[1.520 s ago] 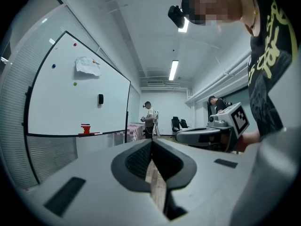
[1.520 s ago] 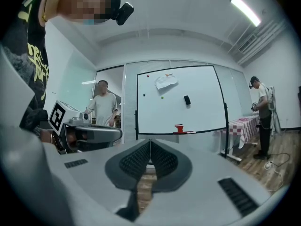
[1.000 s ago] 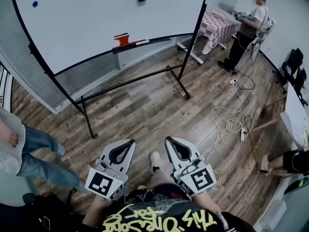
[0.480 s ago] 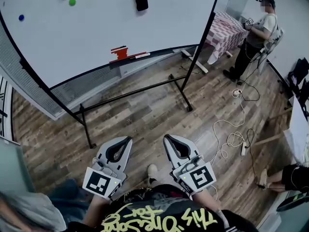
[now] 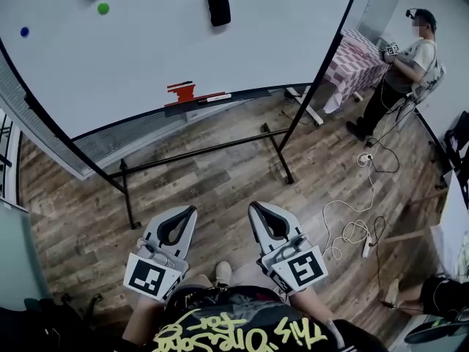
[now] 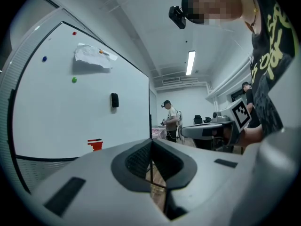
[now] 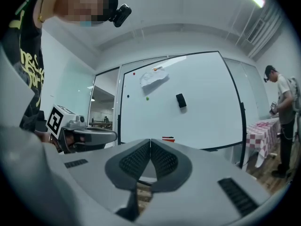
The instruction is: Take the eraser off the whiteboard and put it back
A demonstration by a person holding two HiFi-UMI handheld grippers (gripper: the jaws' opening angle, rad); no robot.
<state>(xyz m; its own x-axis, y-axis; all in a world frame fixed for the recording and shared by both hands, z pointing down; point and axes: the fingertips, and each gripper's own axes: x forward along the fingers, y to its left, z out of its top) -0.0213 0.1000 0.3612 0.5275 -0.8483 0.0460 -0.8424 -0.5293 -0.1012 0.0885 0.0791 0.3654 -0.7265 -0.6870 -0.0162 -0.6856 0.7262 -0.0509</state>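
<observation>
The black eraser sticks high on the whiteboard, well ahead of both grippers. It also shows small and distant in the left gripper view as the eraser and in the right gripper view as the eraser. My left gripper and right gripper are held side by side over the wooden floor, pointing level at the board. On both, the jaws meet tip to tip with nothing between them, as seen on the left gripper and the right gripper.
A red block and a marker lie on the board's tray. The board's black frame legs stand on the floor ahead. A person stands far right by a checkered table. Cables trail on the right floor.
Both grippers have come forward toward the whiteboard, which now looks nearer and larger. The legs of a person at the left edge have dropped out of view.
</observation>
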